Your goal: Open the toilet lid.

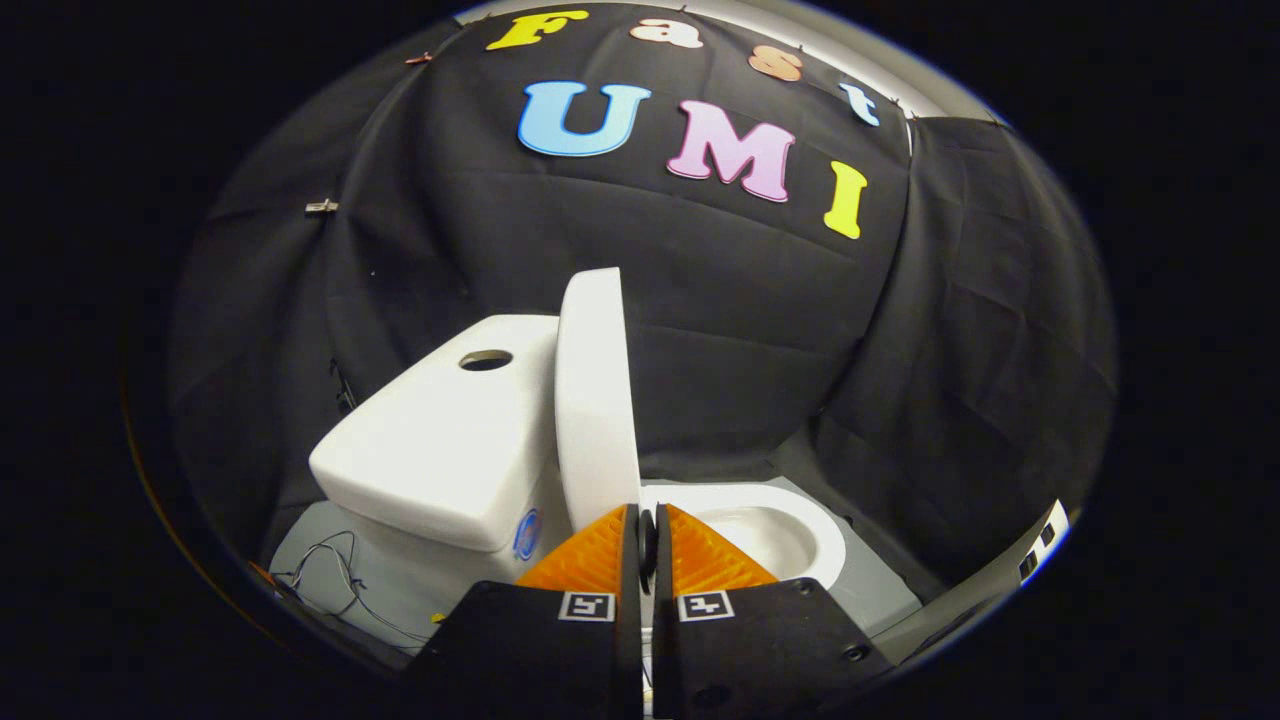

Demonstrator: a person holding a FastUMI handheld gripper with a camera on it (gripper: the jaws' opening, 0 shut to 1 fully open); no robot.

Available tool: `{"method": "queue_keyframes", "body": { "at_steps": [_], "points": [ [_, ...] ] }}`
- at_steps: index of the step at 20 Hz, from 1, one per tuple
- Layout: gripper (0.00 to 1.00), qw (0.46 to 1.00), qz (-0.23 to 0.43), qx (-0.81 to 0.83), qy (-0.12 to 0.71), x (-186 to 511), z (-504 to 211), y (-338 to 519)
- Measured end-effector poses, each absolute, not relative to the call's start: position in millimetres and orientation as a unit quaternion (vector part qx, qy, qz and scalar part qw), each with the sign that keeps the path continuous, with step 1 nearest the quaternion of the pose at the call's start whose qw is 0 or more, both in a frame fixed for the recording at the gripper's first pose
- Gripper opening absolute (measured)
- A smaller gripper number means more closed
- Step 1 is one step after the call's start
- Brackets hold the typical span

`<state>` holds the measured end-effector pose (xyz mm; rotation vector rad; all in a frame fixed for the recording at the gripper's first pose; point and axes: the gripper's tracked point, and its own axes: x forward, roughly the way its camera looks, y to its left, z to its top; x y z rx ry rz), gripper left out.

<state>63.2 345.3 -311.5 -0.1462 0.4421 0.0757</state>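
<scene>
A white toilet stands just ahead of me on a grey floor. Its lid (pixel 595 400) is raised upright, seen edge-on, close against the tank (pixel 440 450). The open bowl and its rim (pixel 800 525) lie to the right of the lid, just beyond my fingers. My gripper (pixel 647 515) sits low at the foot of the lid, fingers closed together with only a thin gap. Nothing of the toilet is caught between them. The left fingertip (pixel 610 540) hides the lid's lower end near the hinge.
The tank top has a round hole (pixel 486 360). Thin wires (pixel 330 585) lie on the grey floor (pixel 880 600) left of the toilet's base. Black cloth walls close in behind and on both sides.
</scene>
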Motion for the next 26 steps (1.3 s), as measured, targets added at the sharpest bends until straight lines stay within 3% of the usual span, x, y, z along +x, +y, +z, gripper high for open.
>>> {"method": "queue_keyframes", "body": {
  "at_steps": [7, 11, 12, 15, 18, 26],
  "points": [
    [0.08, 0.972, 0.044, -0.1, 0.209, 59, -307, 351],
    [0.19, 0.972, 0.067, -0.086, 0.207, 63, -307, 355],
    [0.41, 0.97, 0.075, -0.086, 0.213, 63, -309, 358],
    [0.91, 0.969, 0.083, -0.087, 0.217, 54, -307, 356],
    [0.97, 0.97, 0.088, -0.075, 0.211, 50, -298, 356],
    [0.98, 0.976, 0.109, -0.033, 0.185, 46, -238, 343]
  ]
}}
